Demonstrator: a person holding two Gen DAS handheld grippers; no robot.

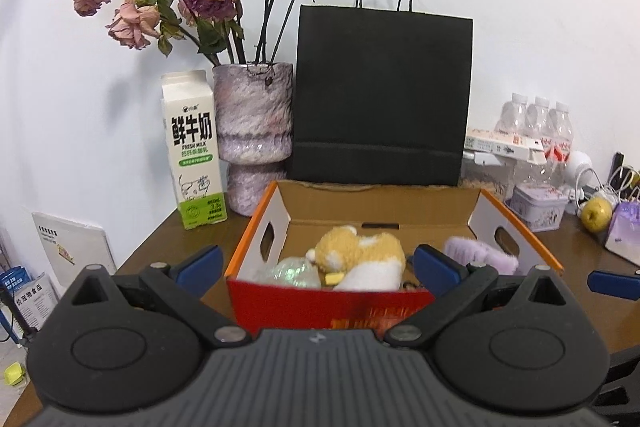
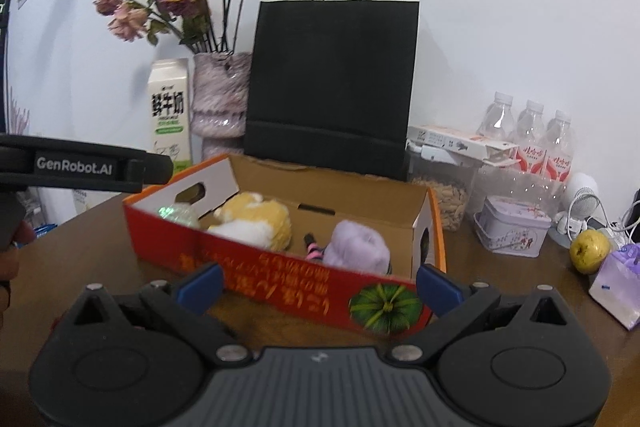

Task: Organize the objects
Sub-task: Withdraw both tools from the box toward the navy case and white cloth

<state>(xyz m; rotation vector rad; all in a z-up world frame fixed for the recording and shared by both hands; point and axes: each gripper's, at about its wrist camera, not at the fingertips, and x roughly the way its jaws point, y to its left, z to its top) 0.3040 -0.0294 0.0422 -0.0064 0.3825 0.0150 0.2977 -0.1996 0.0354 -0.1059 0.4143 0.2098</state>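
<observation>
Both grippers wide apart, empty, in front of the box.
Left gripper (image 1: 318, 269) and right gripper (image 2: 318, 287) hover near the red box (image 2: 280, 279) on the table (image 2: 500, 287); inside: yellow plush (image 1: 360, 255), purple plush (image 2: 356, 247), shiny ball (image 1: 292, 273).

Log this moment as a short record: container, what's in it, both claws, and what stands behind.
container: open cardboard box on the wooden table
contents: yellow-and-white plush toy, purple fluffy item, shiny clear ball
left claw: open, empty, in front of the box
right claw: open, empty, near the box's front wall
behind box: black paper bag, vase of dried roses, milk carton
right of box: purple tin, yellow-green fruit, water bottles
</observation>
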